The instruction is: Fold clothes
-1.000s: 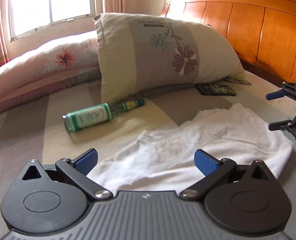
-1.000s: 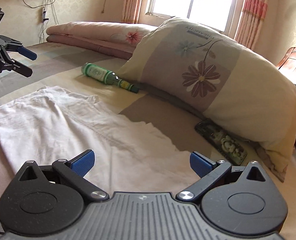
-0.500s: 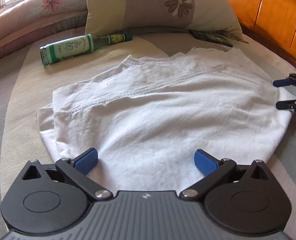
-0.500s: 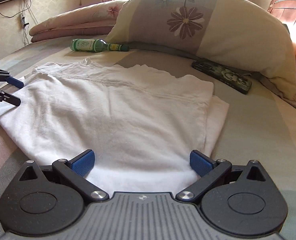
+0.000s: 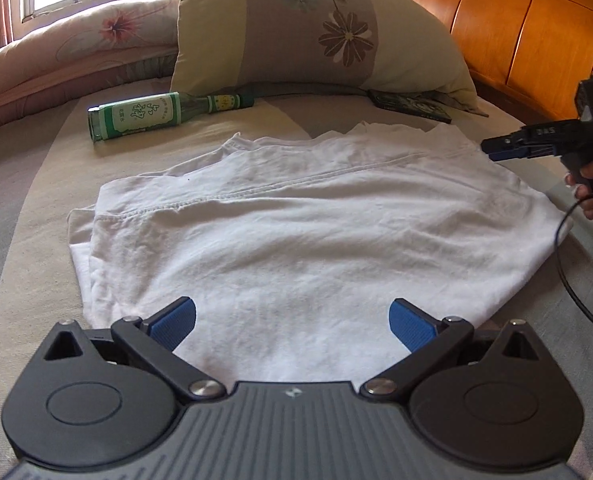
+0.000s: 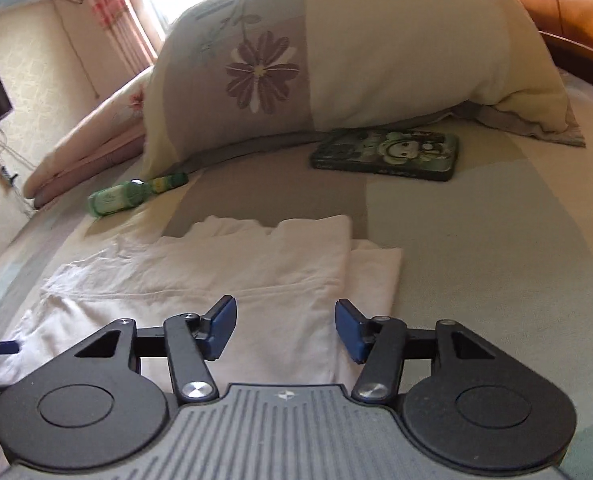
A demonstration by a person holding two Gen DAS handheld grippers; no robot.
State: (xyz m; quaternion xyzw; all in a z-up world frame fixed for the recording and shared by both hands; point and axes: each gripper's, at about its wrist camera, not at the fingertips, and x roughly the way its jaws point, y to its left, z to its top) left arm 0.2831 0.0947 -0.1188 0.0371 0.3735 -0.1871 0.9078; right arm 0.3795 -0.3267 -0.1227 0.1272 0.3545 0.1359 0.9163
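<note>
On the bed (image 5: 28, 184): my white garment (image 5: 296, 220) lies flat, part-folded.
Long axis: crosswise between my hands.
Left gripper (image 5: 292, 322): jaws wide, near hem between them, pads clear.
Right gripper (image 6: 286, 328): jaws closing over the other end's edge, not yet pinching.
Nearer: each its own end.

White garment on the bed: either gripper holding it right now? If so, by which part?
Nothing is held yet. The left gripper is open over the near edge of the white garment. The right gripper is closing over its side edge, pads not pressing cloth.
</note>
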